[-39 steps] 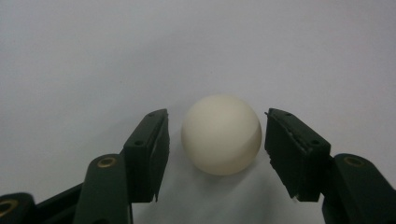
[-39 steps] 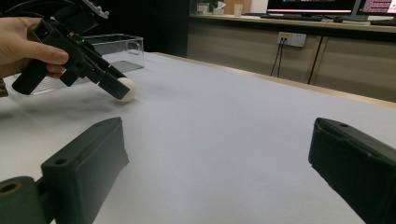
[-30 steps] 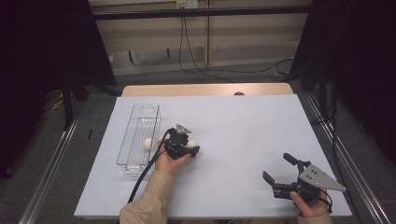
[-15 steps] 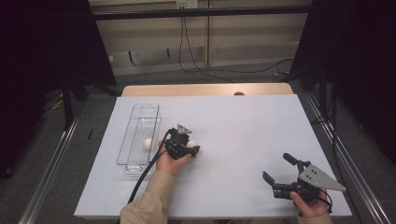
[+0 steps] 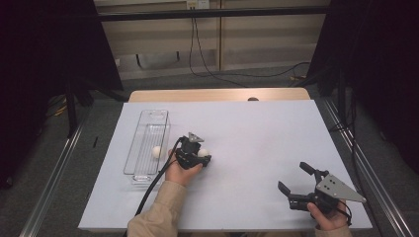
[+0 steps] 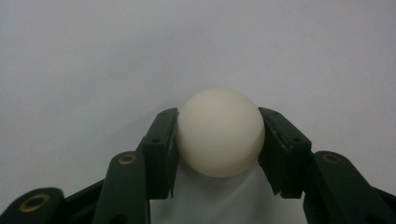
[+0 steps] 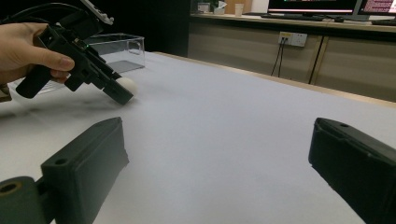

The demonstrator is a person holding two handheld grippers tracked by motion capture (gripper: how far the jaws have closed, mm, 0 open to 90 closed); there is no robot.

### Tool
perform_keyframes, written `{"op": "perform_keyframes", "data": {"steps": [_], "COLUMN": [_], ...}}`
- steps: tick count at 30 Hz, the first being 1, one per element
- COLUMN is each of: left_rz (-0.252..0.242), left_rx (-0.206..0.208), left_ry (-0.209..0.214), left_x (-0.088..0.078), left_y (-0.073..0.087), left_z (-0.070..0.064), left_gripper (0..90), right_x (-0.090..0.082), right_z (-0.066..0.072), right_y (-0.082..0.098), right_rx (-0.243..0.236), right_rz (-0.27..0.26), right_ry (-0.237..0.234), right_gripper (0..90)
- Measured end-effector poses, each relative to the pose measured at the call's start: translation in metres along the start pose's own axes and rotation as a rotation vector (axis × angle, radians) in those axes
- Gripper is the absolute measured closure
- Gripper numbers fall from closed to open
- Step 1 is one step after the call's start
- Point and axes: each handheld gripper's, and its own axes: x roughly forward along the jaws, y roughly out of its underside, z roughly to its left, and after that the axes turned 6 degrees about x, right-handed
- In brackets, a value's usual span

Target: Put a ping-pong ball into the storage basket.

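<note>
A white ball (image 6: 220,133) rests on the white table sheet, and my left gripper (image 6: 218,114) is shut on it, both pads pressing its sides; the jaws have just been closing onto it. From above, this gripper (image 5: 199,157) sits left of centre, pointing right, with the ball (image 5: 203,153) at its tip. A second white ball (image 5: 157,151) lies inside a clear plastic box (image 5: 148,126) just to the left. My right gripper (image 5: 291,176) hovers open near the front right edge with nothing between its jaws. Its own camera sees the left gripper (image 7: 119,95) and the ball (image 7: 128,84) across the table.
The clear box (image 7: 116,46) stands lengthwise along the sheet's left side. White sheet (image 5: 257,133) covers the table between the two hands and out to the far edge. Metal rails run along both sides, and cables hang behind.
The left gripper's jaws have narrowed onto the white ball. Both hands stay in the same places.
</note>
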Motion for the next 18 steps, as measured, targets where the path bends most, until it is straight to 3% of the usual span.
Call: {"op": "perform_keyframes", "data": {"steps": [18], "left_rz": [-0.035], "left_rx": [-0.031], "left_ry": [0.027], "left_x": [-0.016], "left_y": [-0.003], "left_z": [0.003], "left_gripper": [51.0], "right_x": [0.0], "right_z": [0.0], "right_y": [0.0], "right_rx": [0.003], "right_rz": [-0.004], "right_ry": [0.001], "right_gripper": [3.4]}}
